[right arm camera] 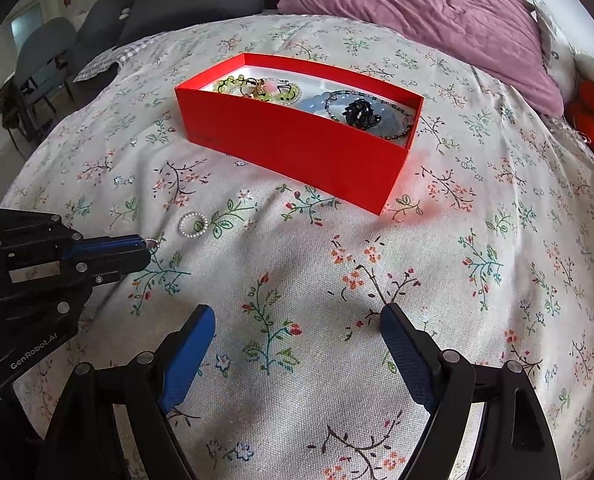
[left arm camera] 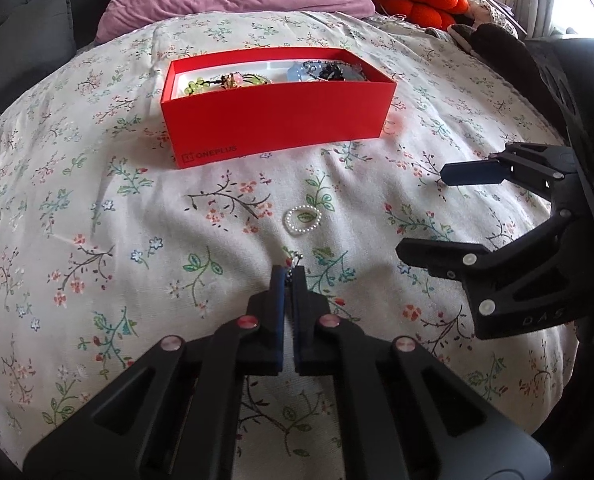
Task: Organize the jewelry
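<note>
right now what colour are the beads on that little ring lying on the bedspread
White, pearl-like beads on the ring; the left wrist view shows them best.

Red box [left arm camera: 277,120], open top, upper centre of frame on the floral bedspread; beaded bracelets [right arm camera: 257,88] and a dark charm piece [right arm camera: 357,114] heaped inside. White pearl ring [left arm camera: 303,219] flat on the cloth, mid-frame, apart from box. Small silver chain piece [left arm camera: 295,262] just below it.

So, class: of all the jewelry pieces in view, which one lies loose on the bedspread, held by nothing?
The white pearl bracelet, lying alone on the floral bedspread before the red box; the others sit inside it.
</note>
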The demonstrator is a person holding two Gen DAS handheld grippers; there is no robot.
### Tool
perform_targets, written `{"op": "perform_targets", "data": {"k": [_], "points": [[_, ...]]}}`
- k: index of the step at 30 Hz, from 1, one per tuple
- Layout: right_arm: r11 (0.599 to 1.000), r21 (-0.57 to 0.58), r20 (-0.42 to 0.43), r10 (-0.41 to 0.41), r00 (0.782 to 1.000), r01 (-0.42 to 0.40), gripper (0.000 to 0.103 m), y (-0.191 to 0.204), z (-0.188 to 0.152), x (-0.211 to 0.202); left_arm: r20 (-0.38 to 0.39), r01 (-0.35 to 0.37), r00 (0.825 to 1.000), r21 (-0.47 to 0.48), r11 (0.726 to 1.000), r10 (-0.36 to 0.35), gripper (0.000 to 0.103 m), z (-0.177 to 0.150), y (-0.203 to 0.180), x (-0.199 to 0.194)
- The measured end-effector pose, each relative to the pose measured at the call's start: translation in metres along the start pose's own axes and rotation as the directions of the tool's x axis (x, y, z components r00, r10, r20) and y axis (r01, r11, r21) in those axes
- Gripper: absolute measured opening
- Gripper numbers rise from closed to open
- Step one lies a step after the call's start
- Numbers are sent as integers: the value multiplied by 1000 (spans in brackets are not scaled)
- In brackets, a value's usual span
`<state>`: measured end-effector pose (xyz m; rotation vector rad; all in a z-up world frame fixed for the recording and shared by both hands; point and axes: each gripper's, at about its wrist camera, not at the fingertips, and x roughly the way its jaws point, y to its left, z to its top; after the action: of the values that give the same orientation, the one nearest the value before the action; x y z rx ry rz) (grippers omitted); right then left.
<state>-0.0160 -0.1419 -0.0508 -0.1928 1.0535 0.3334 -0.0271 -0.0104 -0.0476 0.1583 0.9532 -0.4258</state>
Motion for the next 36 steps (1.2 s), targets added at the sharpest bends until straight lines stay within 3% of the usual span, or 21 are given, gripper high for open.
{"op": "perform_targets", "data": {"k": [12, 21, 26, 31, 36], "points": [[998, -44, 25, 50, 998, -49, 86, 27, 12, 11, -5, -76, 997, -58, 995, 76, 4, -1, 28, -10], [993, -69, 39, 95, 995, -92, 83, 51, 23, 24, -16, -79, 997, -104, 991, 78, 4, -2, 44, -16], [994, -60, 45, 93, 995, -90, 71, 55, 29, 30, -18, -78, 997, -117, 990, 76, 4, -3, 50, -18], [993, -63, 45, 100, 994, -97, 50, 57, 34, 32, -16, -73, 997, -134, 988, 71, 4, -4, 56, -20], [991, -74, 43, 115, 992, -111, 39, 60, 35, 32, -17, -70, 998, -136, 988, 68, 4, -5, 57, -21]]}}
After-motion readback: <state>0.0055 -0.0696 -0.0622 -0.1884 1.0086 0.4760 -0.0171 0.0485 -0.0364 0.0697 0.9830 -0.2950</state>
